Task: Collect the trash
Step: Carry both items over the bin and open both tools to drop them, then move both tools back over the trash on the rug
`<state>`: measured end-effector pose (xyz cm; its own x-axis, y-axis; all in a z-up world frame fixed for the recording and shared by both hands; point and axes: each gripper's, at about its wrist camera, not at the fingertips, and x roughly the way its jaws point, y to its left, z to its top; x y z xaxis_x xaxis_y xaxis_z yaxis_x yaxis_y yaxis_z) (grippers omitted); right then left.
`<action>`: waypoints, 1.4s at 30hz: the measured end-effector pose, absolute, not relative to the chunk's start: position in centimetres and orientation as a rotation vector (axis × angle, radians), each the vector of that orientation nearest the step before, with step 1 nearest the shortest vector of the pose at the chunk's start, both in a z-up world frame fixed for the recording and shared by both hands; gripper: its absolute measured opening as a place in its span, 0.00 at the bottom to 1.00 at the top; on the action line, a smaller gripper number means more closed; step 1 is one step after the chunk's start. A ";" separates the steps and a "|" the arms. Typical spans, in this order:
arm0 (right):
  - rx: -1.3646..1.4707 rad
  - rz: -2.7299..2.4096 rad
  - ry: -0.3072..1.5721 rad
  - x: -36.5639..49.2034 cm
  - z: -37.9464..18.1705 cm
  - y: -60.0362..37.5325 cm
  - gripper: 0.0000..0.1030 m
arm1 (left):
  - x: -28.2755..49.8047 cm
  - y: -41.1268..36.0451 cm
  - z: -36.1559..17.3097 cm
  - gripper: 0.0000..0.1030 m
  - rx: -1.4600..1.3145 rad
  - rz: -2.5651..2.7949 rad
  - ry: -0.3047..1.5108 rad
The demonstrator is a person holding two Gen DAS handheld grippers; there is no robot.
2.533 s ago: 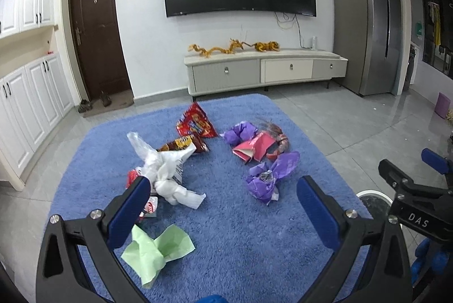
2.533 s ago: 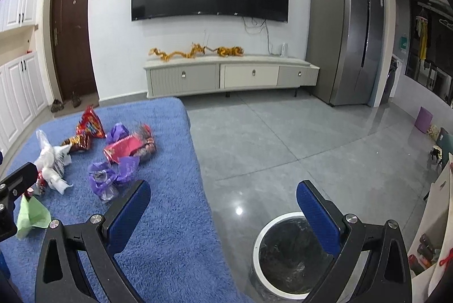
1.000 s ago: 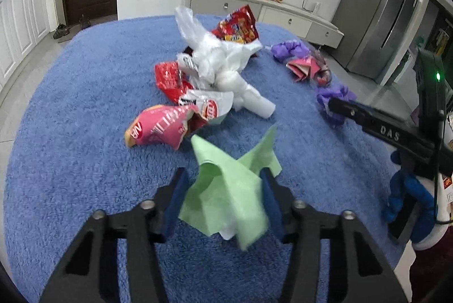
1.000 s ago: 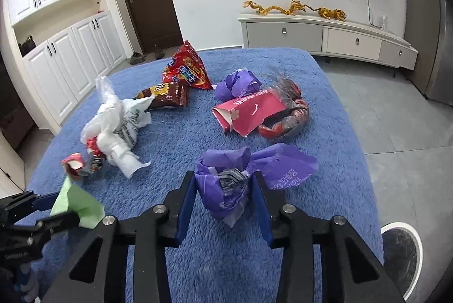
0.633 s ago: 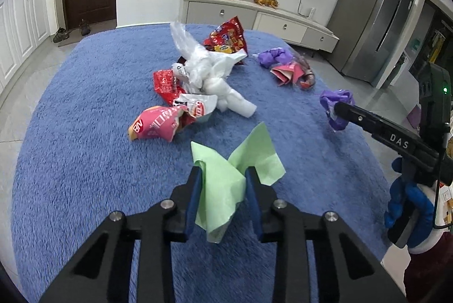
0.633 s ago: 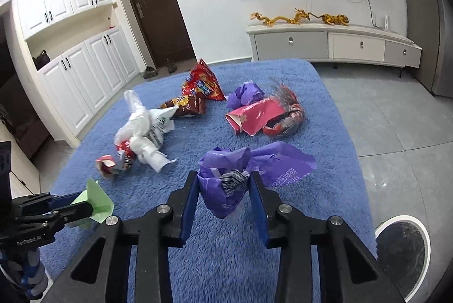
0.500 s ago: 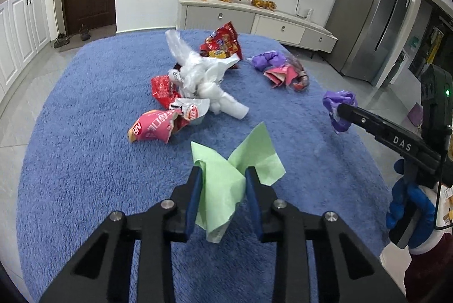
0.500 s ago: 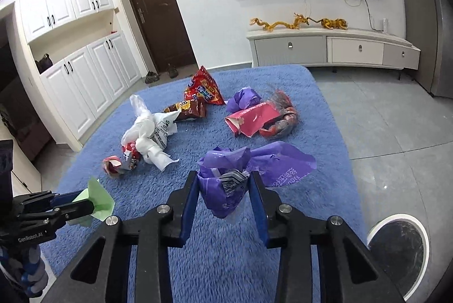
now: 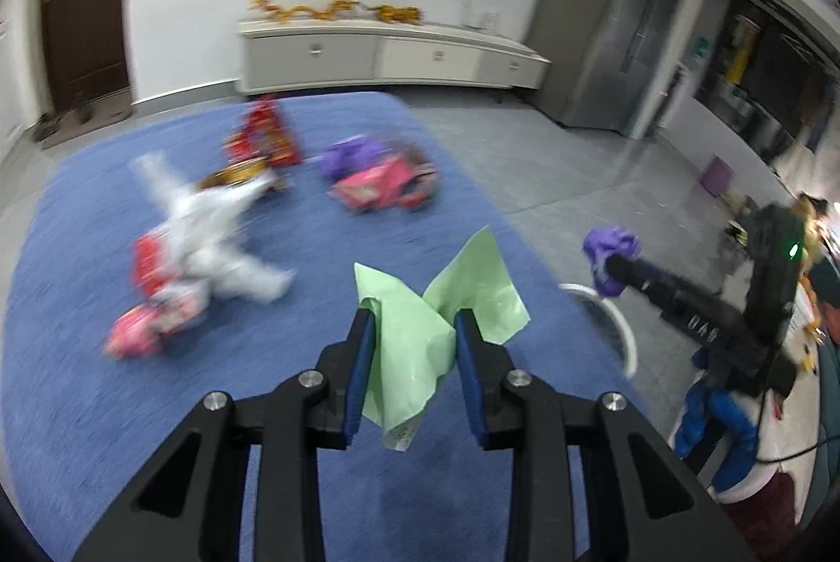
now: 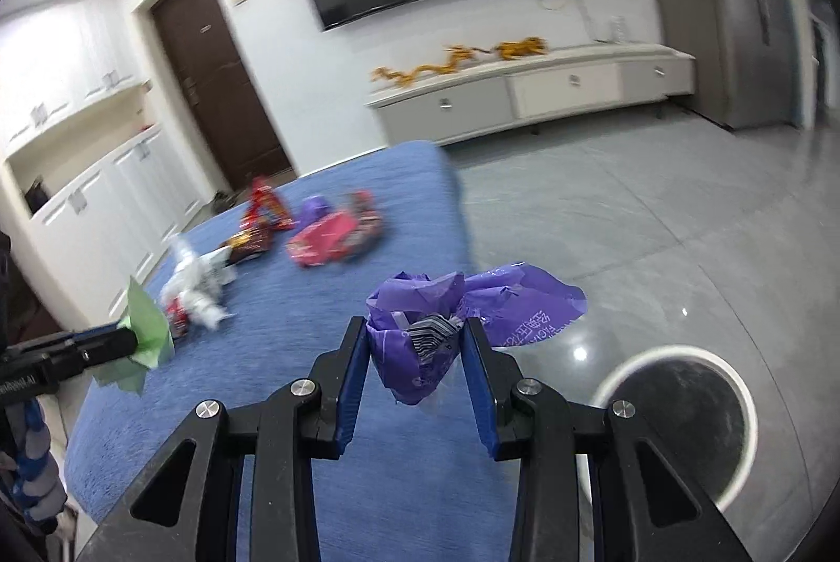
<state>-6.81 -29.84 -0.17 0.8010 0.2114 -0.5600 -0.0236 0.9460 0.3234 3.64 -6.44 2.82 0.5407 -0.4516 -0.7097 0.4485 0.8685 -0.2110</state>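
My left gripper (image 9: 415, 325) is shut on a crumpled green paper (image 9: 420, 325) and holds it above the blue rug (image 9: 79, 378). My right gripper (image 10: 415, 336) is shut on a purple plastic wrapper (image 10: 430, 331), held above the rug's right edge. A round white-rimmed trash bin (image 10: 677, 415) stands on the grey floor just right of the right gripper; its rim (image 9: 614, 325) shows in the left wrist view below the purple wrapper (image 9: 611, 252). The green paper also shows in the right wrist view (image 10: 147, 331).
More trash lies on the rug: a white plastic bag (image 9: 210, 236), red and pink snack packets (image 9: 152, 325), a red chip bag (image 9: 268, 131), a pink box with a purple wrapper (image 9: 378, 184). A TV cabinet (image 9: 378, 52) and a fridge (image 9: 604, 21) stand behind.
Both grippers closed on their trash, lifted it and swung right toward the bin. The view is motion-blurred now.
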 end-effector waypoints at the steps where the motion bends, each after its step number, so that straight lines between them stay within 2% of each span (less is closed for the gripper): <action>1: 0.326 0.105 0.632 -7.1 -0.5 -31.0 0.32 | 4.2 -8.2 3.0 0.28 0.003 -0.569 0.849; 14: 0.556 -0.140 0.718 -10.1 -7.5 -44.3 0.33 | 8.3 -29.6 0.1 0.31 0.089 -0.866 0.975; 16: 0.578 -0.162 0.736 -10.2 -8.5 -45.5 0.35 | 8.6 -32.3 -0.9 0.31 0.090 -0.899 1.010; 18: 0.597 -0.188 0.750 -10.4 -9.6 -46.4 0.37 | 8.9 -34.2 -1.8 0.43 0.083 -0.921 1.037; 22: 0.610 -0.235 0.787 -10.8 -11.0 -47.9 0.50 | 9.9 -36.8 -3.4 0.44 0.041 -0.967 1.103; 31: 0.610 -0.290 0.802 -12.3 -10.8 -48.6 0.53 | 9.3 -36.4 -3.2 0.47 0.070 -0.929 1.048; 38: 0.562 -0.292 0.747 -12.6 -7.5 -47.4 0.53 | 7.9 -31.7 -0.2 0.47 0.023 -0.823 0.869; 42: 0.520 -0.271 0.706 -12.8 -4.8 -45.5 0.53 | 7.0 -29.1 1.6 0.47 0.047 -0.793 0.831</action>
<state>-12.85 -45.48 -4.77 0.7337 -0.0631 -0.6765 0.4053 0.8397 0.3613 7.03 -29.05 1.61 0.4096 -0.6124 -0.6762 0.6473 0.7174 -0.2576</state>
